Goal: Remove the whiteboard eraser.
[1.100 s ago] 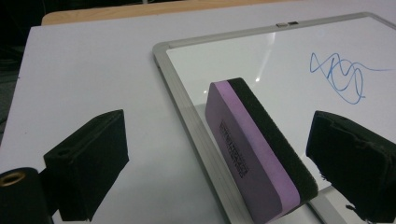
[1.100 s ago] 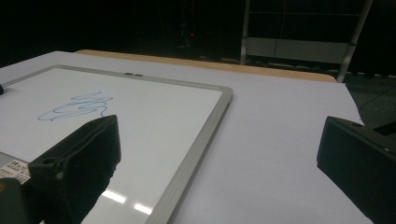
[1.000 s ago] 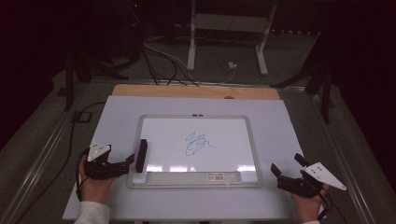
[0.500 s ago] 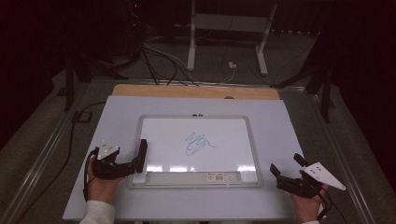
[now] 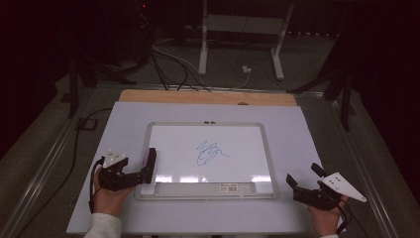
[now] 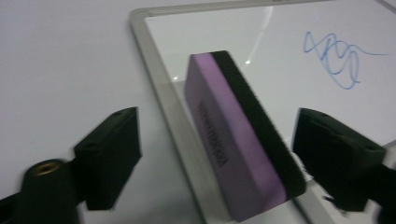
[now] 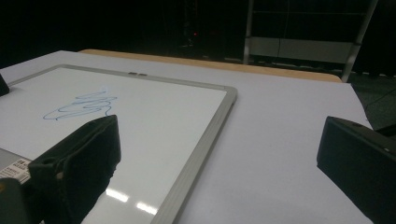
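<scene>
The left gripper (image 6: 215,158) has been closing around the eraser (image 6: 238,140), pads not yet touching. Propped on the whiteboard (image 5: 208,148) frame, it could tip. The right gripper (image 5: 303,179) rests spread.

A whiteboard (image 5: 210,158) lies flat at the middle of the bench (image 5: 297,129). An eraser (image 5: 148,164) stands on the board's left edge, between the left tongs (image 5: 147,171). The right tongs (image 5: 303,182) rest on the bench right of the board's near corner.
</scene>
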A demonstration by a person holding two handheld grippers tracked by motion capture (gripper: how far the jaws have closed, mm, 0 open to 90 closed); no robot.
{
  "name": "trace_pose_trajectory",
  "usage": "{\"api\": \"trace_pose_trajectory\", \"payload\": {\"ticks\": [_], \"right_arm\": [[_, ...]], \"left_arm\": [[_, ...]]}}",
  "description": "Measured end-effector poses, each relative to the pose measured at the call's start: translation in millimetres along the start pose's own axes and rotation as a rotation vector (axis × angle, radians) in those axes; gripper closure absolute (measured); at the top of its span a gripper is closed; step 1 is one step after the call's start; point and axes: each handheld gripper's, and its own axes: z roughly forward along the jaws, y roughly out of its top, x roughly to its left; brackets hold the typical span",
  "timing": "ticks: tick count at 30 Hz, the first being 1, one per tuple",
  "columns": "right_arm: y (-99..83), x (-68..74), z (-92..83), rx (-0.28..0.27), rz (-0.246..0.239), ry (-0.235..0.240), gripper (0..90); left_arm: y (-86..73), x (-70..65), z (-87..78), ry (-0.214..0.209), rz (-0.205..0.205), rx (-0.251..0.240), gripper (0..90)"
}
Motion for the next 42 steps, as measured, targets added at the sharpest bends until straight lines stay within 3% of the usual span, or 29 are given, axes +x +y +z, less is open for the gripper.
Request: {"api": "trace_pose_trajectory", "payload": {"ticks": [6,11,18,25,34,42], "right_arm": [[-0.2,1.2,0.9,0.001,-0.001,0.002,0.2],[0.0,2.2,1.1,0.004,-0.004,0.004,0.2],[0.0,2.0,0.9,0.004,-0.004,0.003,0.2],[0.0,1.5,0.6,0.002,-0.005,0.003,0.2],[0.2,2.8,1.1,0.008,-0.01,0.006,0.2],[0.1,2.2,1.0,0.009,-0.01,0.003,0.2]], "left_arm": [[-1.0,0.0,1.4,-0.054,-0.016,0.024,41.8],[0.8,-1.9,4.3,-0.092,-0.045,0.047,43.6],[2.0,-12.3,13.4,-0.13,-0.043,0.051,42.4],[0.4,-17.4,23.6,-0.088,-0.023,0.093,40.7],[-2.7,-17.9,30.9,-0.089,-0.013,0.136,39.8],[-0.8,-15.2,26.0,-0.083,-0.008,0.114,41.5]]}}
